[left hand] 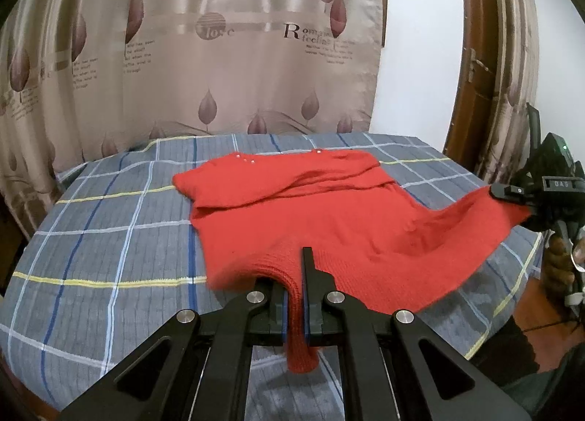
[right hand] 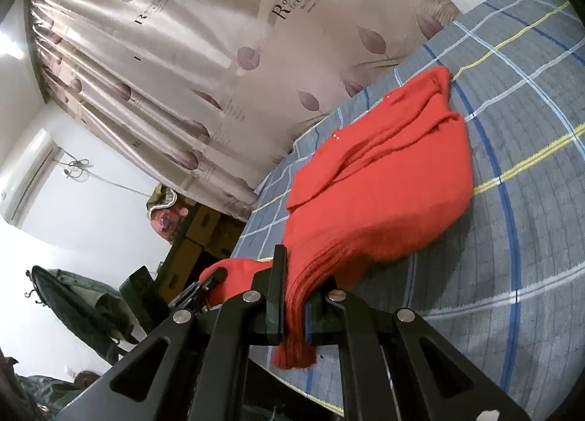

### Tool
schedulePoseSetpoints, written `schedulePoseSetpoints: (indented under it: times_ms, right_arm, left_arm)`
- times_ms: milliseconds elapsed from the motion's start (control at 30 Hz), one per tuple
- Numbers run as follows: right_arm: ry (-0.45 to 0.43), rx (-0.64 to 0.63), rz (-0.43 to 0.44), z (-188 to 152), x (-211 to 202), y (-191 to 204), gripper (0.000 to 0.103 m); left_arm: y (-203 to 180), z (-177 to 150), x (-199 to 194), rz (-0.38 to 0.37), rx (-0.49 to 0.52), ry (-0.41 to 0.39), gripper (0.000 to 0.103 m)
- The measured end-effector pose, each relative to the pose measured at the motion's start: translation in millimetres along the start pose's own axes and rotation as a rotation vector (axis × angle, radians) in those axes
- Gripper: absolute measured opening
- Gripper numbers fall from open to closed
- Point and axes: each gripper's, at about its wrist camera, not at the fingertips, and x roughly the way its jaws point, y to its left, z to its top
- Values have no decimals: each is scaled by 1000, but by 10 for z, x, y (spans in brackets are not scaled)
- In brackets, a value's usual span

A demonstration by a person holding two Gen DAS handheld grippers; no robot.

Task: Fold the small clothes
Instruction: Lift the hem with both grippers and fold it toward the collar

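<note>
**Red knit lifted by two corners over a checked bed**

A grey plaid bedspread (left hand: 109, 238) before a leaf-print curtain (left hand: 219, 55) carries the job: a small red sweater (left hand: 292, 209) lies mid-bed, its upper part already doubled over at 12 o'clock, its near hem raised off the cover. The left gripper (left hand: 295, 296), at 6 o'clock in its own view, has its jaws pressed together on a bunched fold of ribbed hem, a tail of knit hanging below them. The right gripper (right hand: 294, 305) pinches the opposite corner the same way and shows at 3 o'clock from the left camera, the cloth stretched between. The risks, as judged: thick knit could creep out of either pinch under tension; uneven carrying would skew the fold; dragging the hem forward could pull the folded top part askew or rumple the bedspread beneath.
</note>
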Motion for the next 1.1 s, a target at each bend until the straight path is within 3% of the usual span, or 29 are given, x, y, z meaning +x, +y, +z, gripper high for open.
schedulePoseSetpoints:
  times_ms: [600, 1100]
  right_arm:
    - [-10, -7, -21, 461, 235, -61, 8]
    - [-10, 22, -36, 960, 512, -338, 8]
  left_arm:
    - [158, 372, 299, 5, -32, -11, 5]
    - [310, 672, 790, 6, -81, 17, 5]
